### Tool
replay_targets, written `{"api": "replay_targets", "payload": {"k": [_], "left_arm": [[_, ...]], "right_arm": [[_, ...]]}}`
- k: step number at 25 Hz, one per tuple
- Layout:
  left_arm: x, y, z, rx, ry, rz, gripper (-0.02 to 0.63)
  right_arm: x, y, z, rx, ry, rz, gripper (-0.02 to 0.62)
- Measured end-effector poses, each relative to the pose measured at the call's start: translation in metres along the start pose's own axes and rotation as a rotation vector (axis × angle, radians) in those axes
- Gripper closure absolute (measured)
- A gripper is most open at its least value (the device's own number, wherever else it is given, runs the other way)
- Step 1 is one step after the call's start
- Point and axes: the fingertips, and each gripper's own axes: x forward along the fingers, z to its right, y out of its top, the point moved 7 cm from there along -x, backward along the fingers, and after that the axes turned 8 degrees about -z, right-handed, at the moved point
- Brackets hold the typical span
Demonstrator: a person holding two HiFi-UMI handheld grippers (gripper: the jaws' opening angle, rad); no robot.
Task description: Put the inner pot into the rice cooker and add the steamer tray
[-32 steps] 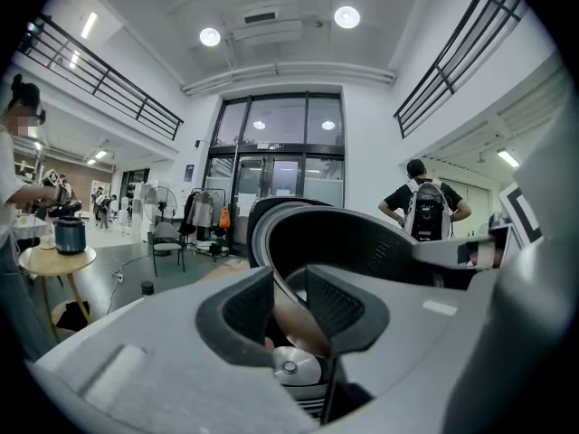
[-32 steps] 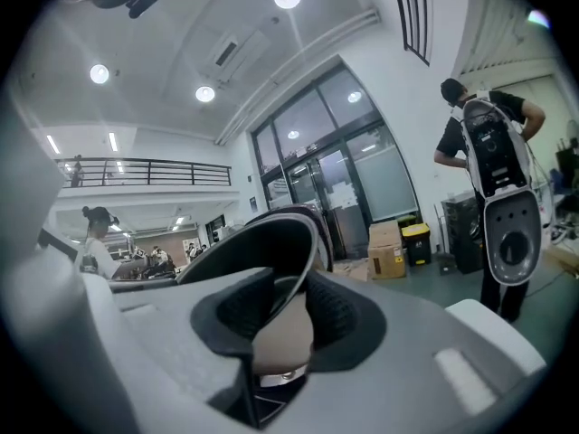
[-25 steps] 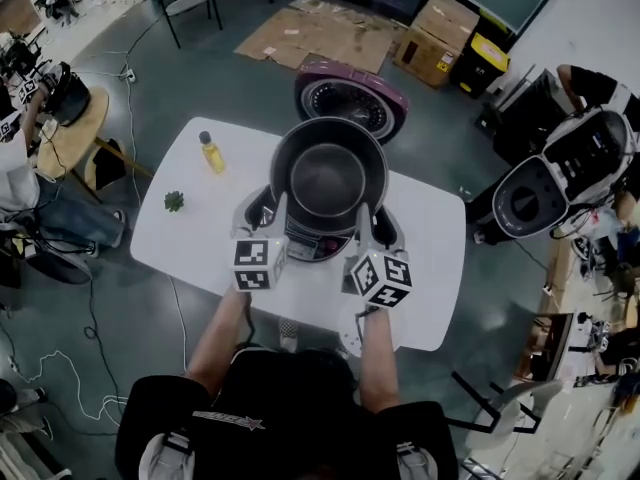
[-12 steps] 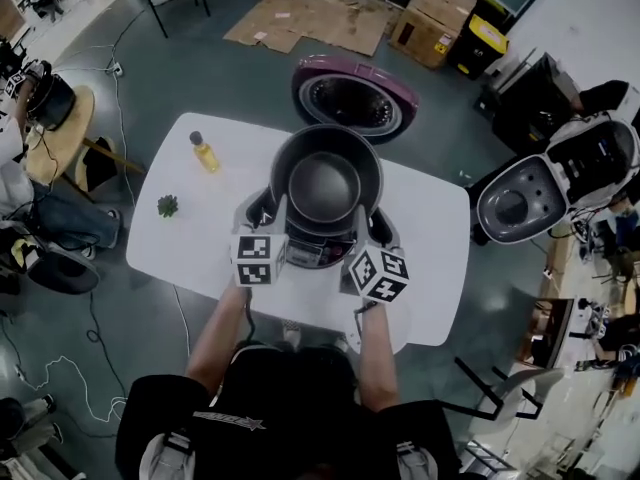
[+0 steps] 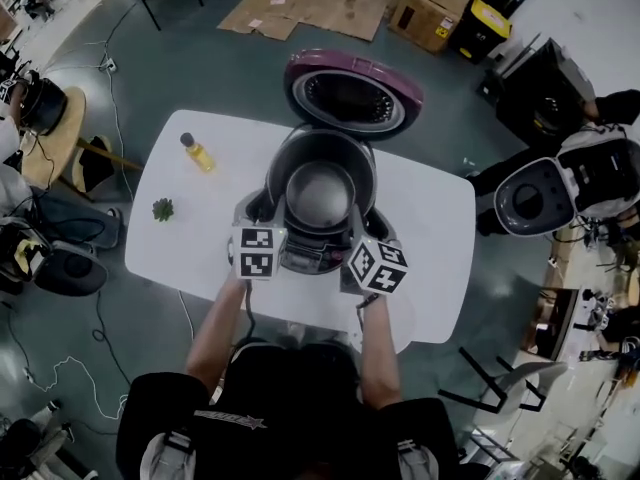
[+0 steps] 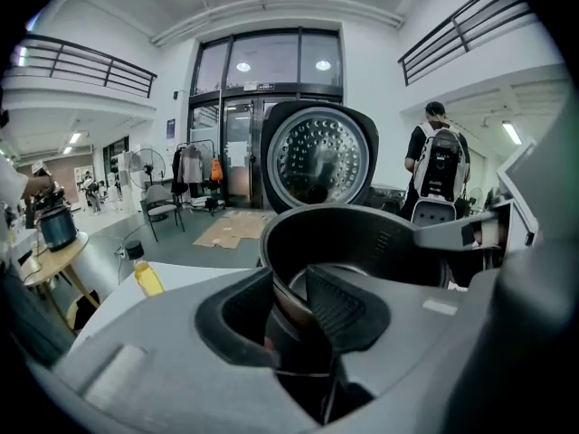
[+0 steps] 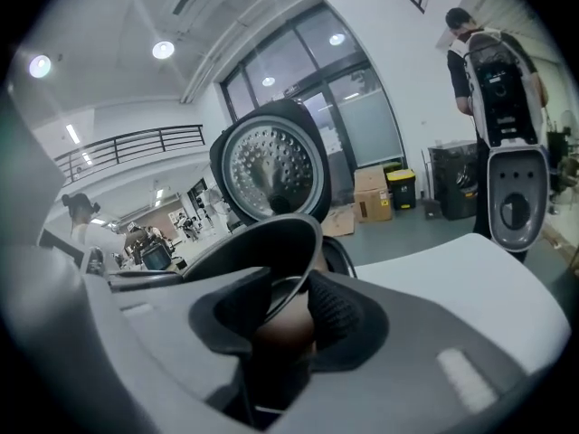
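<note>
The dark inner pot (image 5: 320, 194) sits low inside the rice cooker (image 5: 262, 208), whose purple lid (image 5: 352, 93) stands open behind it. My left gripper (image 5: 273, 211) is shut on the pot's left rim, and my right gripper (image 5: 361, 220) holds the right rim. In the left gripper view the pot rim (image 6: 291, 289) passes between the pads (image 6: 339, 301). In the right gripper view the pot wall (image 7: 288, 325) fills the gap between the pads (image 7: 336, 318). The right jaws have just been opening a little, with the rim still between them.
The cooker stands on a white table (image 5: 430, 228). A yellow bottle (image 5: 196, 152) and a small green plant (image 5: 162, 209) are on its left part. A white open appliance (image 5: 530, 196) stands on the floor to the right. Cardboard boxes (image 5: 430, 8) lie beyond.
Both grippers have come down with the inner pot, and it has sunk from above the cooker into its body. The open lid now shows fully behind the pot.
</note>
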Motion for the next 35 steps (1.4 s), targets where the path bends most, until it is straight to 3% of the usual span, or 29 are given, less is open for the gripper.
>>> {"api": "replay_targets", "payload": {"k": [4,5,6,8,13,17,18,35], "left_arm": [[0.009,-0.001,0.004,0.045,-0.009,-0.026,0.485],[0.01,0.001,0.011,0.074,-0.039,-0.013,0.57],[0.011,0.005,0.022,0.108,-0.081,-0.005,0.6],[0.015,0.013,0.046,0.169,-0.13,-0.026,0.598],[0.019,0.015,0.059,0.226,-0.104,-0.032,0.598],[0.024,0.021,0.046,0.162,-0.119,-0.015,0.598],[0.024,0.022,0.044,0.153,-0.116,-0.011,0.598],[0.015,0.023,0.048,0.125,-0.108,0.019,0.598]], "right_arm": [[0.009,-0.002,0.005,0.012,0.01,-0.045,0.46],[0.011,-0.004,0.005,0.004,0.012,-0.06,0.459],[0.014,-0.005,0.005,-0.01,0.007,-0.078,0.472],[0.021,-0.009,0.008,-0.013,-0.013,-0.113,0.469],[0.028,-0.019,0.014,0.031,-0.015,-0.145,0.483],[0.035,-0.014,0.013,0.002,-0.038,-0.159,0.464],[0.035,-0.014,0.014,-0.003,-0.046,-0.162,0.433],[-0.005,-0.005,0.019,-0.045,-0.077,-0.083,0.43]]}}
